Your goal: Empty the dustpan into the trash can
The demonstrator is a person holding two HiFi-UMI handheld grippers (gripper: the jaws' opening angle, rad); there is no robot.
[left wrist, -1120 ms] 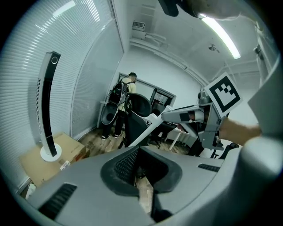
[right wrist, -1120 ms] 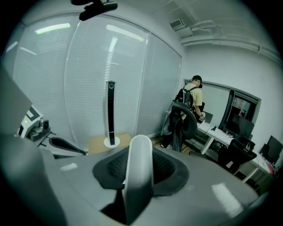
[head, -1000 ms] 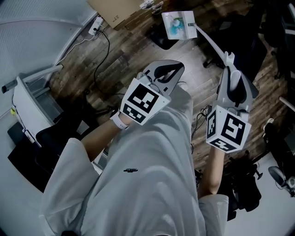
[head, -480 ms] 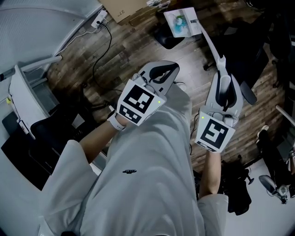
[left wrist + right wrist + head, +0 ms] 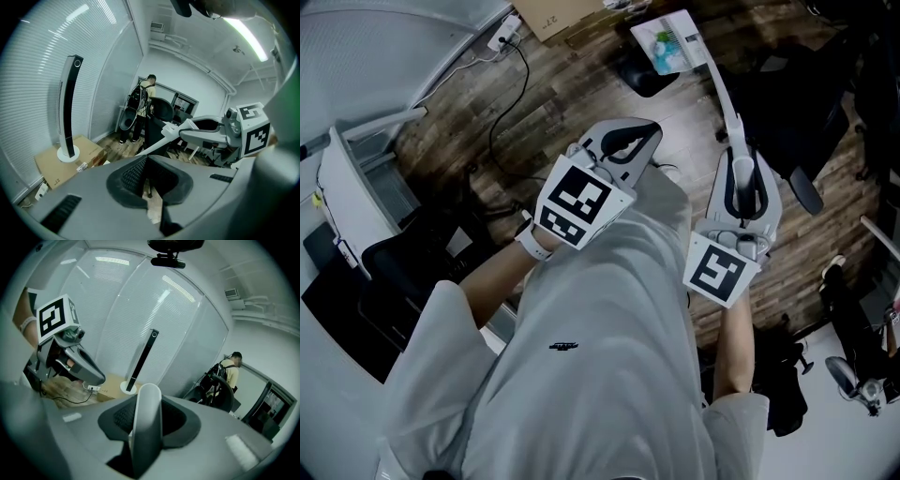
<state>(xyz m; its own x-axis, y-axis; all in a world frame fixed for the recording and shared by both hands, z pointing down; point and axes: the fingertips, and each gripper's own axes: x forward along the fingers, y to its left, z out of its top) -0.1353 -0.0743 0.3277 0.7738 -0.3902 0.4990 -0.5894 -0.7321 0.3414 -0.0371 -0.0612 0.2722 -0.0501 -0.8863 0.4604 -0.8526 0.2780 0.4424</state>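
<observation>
There's one number to call: a "27" printed on the side of the cardboard box (image 5: pixel 558 17), up at twelve o'clock in the head view. It shows again at eight o'clock in the left gripper view. The small dark mark on the shirt (image 5: pixel 565 347) is too tiny to read.

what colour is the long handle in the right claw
White; the handle shows best in the head view, held by the right claw.

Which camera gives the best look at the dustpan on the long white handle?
The head view: it shows the whole dustpan and its handle running to the right gripper. The right gripper view shows only the handle clamped between its jaws; the left gripper view catches just part of the handle.
</observation>
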